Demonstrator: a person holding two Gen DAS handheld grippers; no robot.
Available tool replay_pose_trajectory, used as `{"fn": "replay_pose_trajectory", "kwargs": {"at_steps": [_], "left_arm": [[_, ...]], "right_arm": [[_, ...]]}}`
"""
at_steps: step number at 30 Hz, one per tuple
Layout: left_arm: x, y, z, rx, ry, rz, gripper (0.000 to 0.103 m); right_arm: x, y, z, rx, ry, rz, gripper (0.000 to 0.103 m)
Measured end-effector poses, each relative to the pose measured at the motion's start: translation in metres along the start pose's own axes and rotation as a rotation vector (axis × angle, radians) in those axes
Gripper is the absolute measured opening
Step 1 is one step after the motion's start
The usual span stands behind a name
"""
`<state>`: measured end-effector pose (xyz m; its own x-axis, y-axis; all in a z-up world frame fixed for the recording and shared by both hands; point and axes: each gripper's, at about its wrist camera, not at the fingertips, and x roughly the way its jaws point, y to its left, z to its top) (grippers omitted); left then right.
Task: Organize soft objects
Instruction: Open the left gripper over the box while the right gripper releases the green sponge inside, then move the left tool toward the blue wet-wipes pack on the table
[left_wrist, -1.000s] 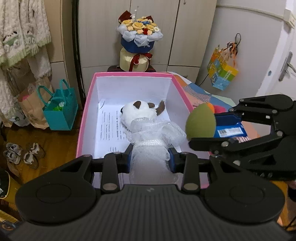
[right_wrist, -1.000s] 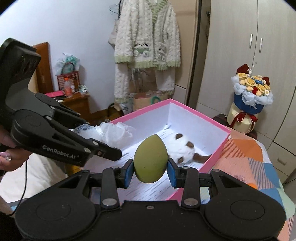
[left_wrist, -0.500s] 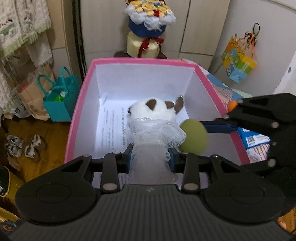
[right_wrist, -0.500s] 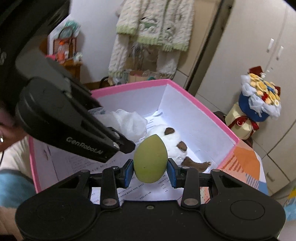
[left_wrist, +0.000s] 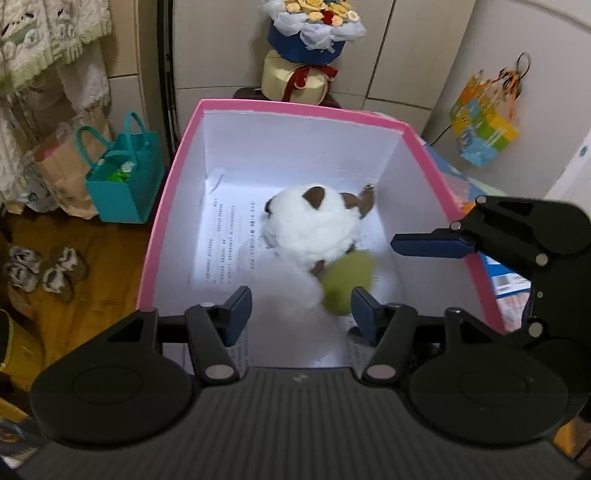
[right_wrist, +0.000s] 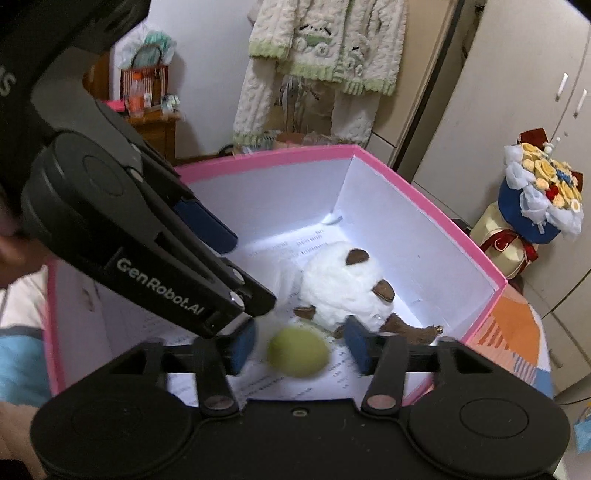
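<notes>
A pink box (left_wrist: 162, 206) with white walls and printed paper on its floor holds a white plush toy (left_wrist: 310, 225) with brown ears. My left gripper (left_wrist: 301, 310) hangs over the box's near end, jaws opening; a blurred white tulle bundle (left_wrist: 291, 284) drops free between them. In the right wrist view my right gripper (right_wrist: 299, 347) is also opening, and a green soft egg-shaped toy (right_wrist: 298, 352) lies blurred below, free of the pads. The green toy (left_wrist: 347, 280) rests against the plush. My right gripper's blue finger (left_wrist: 428, 245) reaches in over the right wall.
Behind the box stands a flower bouquet (left_wrist: 314, 22) on a cream round box. A teal bag (left_wrist: 122, 177), paper bag and small shoes (left_wrist: 40, 273) sit on the wooden floor at left. A knitted cardigan (right_wrist: 325, 44) hangs by cupboards. Patterned cloth (right_wrist: 517, 332) lies under the box.
Both grippers sank over the box and opened. The tulle bundle left the left jaws and the green toy left the right jaws; both dropped beside the plush.
</notes>
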<state>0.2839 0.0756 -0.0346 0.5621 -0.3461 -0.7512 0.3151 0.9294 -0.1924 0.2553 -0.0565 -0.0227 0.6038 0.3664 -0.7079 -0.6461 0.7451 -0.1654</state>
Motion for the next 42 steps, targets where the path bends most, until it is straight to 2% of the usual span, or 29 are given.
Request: {"fn": "replay_pose_trajectory", "kwargs": {"at_steps": [6, 18, 22, 28, 33, 42], "left_arm": [[-0.014, -0.001, -0.008, 0.004, -0.02, -0.012, 0.06], [-0.06, -0.013, -0.025, 0.05, -0.078, -0.012, 0.065], [-0.079, -0.019, -0.033, 0.057, -0.111, -0.009, 0.074], [-0.109, -0.035, -0.048, 0.114, -0.145, -0.018, 0.081], [-0.133, -0.048, -0.062, 0.144, -0.193, -0.036, 0.089], [-0.158, -0.08, -0.092, 0.23, -0.224, -0.045, 0.097]], "right_arm": [[-0.025, 0.006, -0.006, 0.061, -0.058, 0.015, 0.069], [-0.064, 0.014, -0.012, 0.142, -0.101, 0.009, 0.071], [-0.08, 0.02, -0.017, 0.139, -0.125, -0.013, 0.071], [-0.111, 0.033, -0.025, 0.141, -0.152, -0.02, 0.071], [-0.134, 0.04, -0.038, 0.172, -0.175, 0.001, 0.075], [-0.174, 0.057, -0.068, 0.188, -0.192, -0.039, 0.087]]}}
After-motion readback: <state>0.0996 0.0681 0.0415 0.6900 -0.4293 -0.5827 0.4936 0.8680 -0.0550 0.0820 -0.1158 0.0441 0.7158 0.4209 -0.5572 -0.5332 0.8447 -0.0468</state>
